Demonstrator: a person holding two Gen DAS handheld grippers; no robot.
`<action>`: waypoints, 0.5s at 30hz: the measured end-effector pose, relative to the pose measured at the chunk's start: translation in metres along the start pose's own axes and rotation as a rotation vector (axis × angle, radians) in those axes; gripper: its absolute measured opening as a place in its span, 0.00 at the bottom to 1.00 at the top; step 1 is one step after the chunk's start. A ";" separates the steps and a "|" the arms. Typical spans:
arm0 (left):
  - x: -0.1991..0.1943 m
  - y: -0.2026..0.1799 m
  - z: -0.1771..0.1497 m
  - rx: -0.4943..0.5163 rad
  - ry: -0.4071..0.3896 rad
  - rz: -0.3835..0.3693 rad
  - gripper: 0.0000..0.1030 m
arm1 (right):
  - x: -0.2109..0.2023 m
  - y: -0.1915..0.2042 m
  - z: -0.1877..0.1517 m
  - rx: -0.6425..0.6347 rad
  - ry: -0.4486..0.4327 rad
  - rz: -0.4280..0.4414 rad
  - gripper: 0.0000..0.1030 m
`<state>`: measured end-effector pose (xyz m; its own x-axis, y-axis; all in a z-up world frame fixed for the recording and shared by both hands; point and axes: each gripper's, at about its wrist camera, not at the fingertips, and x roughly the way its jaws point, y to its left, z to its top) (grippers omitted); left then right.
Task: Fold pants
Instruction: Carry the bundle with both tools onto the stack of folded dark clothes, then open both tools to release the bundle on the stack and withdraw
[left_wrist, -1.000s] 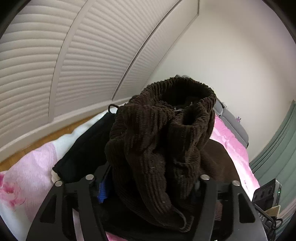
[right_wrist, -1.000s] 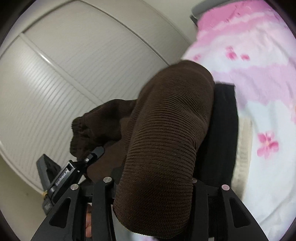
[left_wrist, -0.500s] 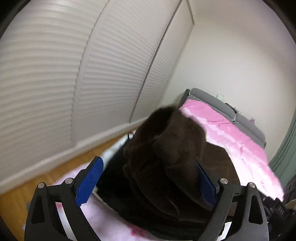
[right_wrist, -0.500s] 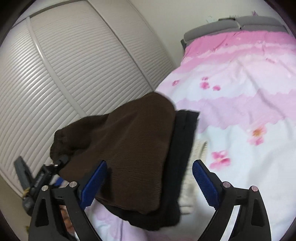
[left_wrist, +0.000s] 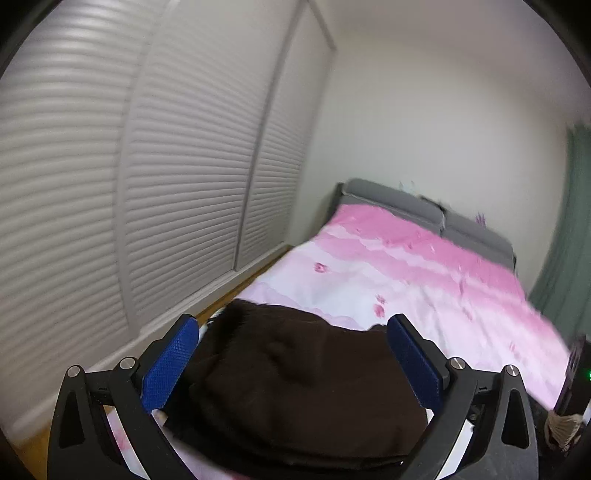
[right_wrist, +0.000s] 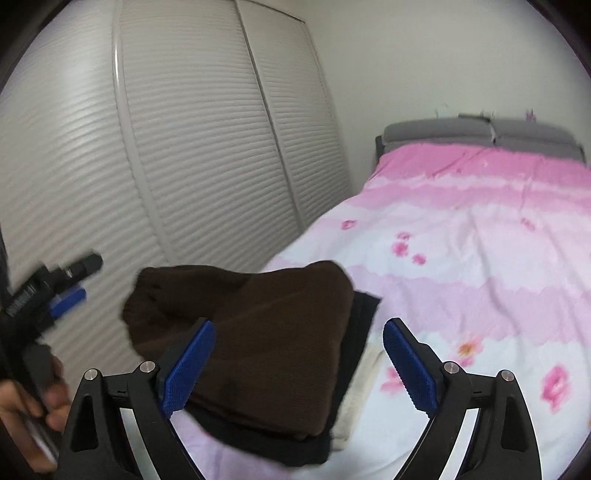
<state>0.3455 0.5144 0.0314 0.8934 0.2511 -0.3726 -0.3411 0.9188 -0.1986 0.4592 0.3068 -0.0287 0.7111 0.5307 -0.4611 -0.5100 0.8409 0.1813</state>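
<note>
One pair of brown pants (right_wrist: 266, 343), folded; one black garment (right_wrist: 354, 332) beneath; one cream cloth (right_wrist: 360, 387) under that; two grippers, left (left_wrist: 291, 365) and right (right_wrist: 299, 365); one pink floral bedspread (right_wrist: 480, 266); two grey pillows (right_wrist: 436, 131); two louvred doors (right_wrist: 207, 155)

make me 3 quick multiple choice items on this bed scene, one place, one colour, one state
1. Where do the brown pants lie?
A. on a stack of folded clothes on the bed
B. on the floor
C. on the headboard

2. What colour are the tool pads?
A. red
B. blue
C. green

3. How is the right tool?
A. shut on the pants
B. open, holding nothing
C. shut, empty

Answers:
1 A, a black garment shows under them on the pink bedspread.
2 B, both pads are blue.
3 B, its jaws stand apart above the pants.
</note>
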 end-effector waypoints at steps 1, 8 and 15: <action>0.011 -0.007 -0.003 0.041 0.019 0.027 1.00 | 0.005 0.003 0.001 -0.019 0.015 -0.021 0.88; 0.064 0.037 -0.019 -0.074 0.172 0.201 0.86 | 0.050 0.008 -0.018 -0.123 0.145 -0.155 0.86; 0.093 0.057 -0.039 -0.100 0.226 0.214 0.89 | 0.074 -0.010 -0.030 -0.073 0.202 -0.160 0.86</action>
<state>0.3977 0.5785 -0.0505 0.7145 0.3508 -0.6053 -0.5509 0.8154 -0.1778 0.5023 0.3340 -0.0910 0.6785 0.3537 -0.6439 -0.4378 0.8985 0.0323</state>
